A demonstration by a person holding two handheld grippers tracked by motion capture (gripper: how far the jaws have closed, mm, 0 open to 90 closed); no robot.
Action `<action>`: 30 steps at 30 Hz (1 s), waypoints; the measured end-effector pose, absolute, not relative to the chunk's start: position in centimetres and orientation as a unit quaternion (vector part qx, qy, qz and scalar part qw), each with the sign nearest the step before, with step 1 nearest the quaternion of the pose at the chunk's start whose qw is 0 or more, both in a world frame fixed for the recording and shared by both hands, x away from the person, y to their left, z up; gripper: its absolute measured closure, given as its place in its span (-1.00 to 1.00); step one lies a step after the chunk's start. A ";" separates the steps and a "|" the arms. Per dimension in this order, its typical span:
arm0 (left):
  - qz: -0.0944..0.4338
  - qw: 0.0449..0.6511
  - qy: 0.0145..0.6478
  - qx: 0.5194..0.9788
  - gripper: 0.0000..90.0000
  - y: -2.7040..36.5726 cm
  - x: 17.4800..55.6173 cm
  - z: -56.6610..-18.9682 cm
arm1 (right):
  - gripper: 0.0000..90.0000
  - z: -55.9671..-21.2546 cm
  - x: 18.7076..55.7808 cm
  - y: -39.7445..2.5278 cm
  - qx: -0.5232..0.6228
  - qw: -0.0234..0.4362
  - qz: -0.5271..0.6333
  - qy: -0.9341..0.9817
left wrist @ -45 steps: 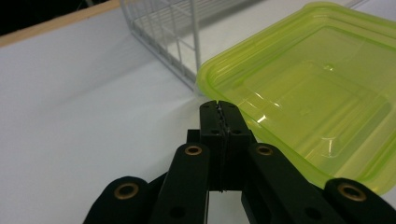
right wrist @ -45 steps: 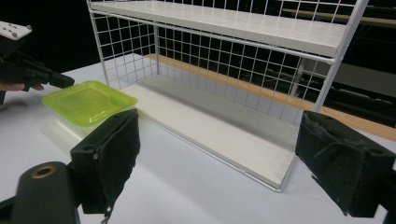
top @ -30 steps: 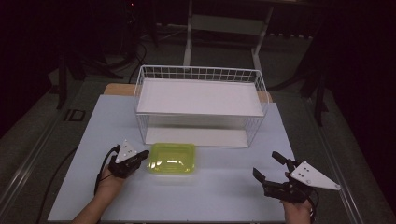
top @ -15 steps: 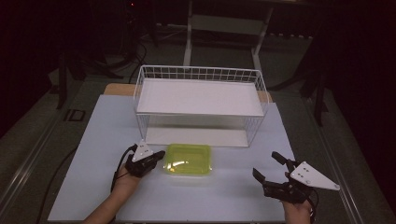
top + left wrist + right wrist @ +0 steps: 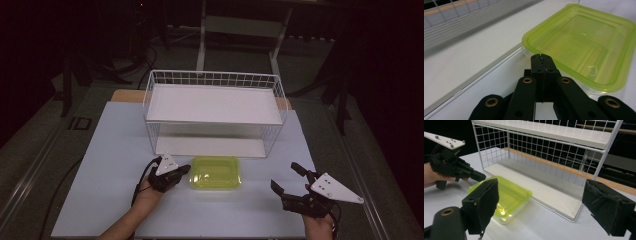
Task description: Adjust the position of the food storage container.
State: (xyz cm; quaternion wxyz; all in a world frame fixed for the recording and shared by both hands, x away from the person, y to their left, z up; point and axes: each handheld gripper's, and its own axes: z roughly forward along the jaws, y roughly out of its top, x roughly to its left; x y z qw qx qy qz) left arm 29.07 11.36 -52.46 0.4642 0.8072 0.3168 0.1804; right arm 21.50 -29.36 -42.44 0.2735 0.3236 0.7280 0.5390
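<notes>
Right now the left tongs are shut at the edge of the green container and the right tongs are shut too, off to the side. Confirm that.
Not quite. The left tongs are shut at the rim of the green container, but the right tongs are open: the right gripper view shows their jaws spread wide apart, off to the side of the container.

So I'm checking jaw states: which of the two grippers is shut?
The left gripper: its jaws are pressed together, tips at the edge of the yellow-green container. The right gripper stands apart from it, jaws spread wide.
</notes>
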 end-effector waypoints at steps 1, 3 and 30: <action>0.176 0.467 0.318 0.806 1.00 11.1 29.2 -52.5 | -0.69 -42.5 21.5 -29.4 0.323 0.273 0.539 0.729; 0.177 0.468 0.317 0.805 1.00 11.0 29.3 -52.5 | -0.69 -42.5 21.5 -29.3 0.323 0.273 0.538 0.729; 0.125 0.540 0.340 0.760 -0.12 13.2 27.8 -48.6 | -0.72 -43.8 21.8 -27.1 0.310 0.240 0.533 0.750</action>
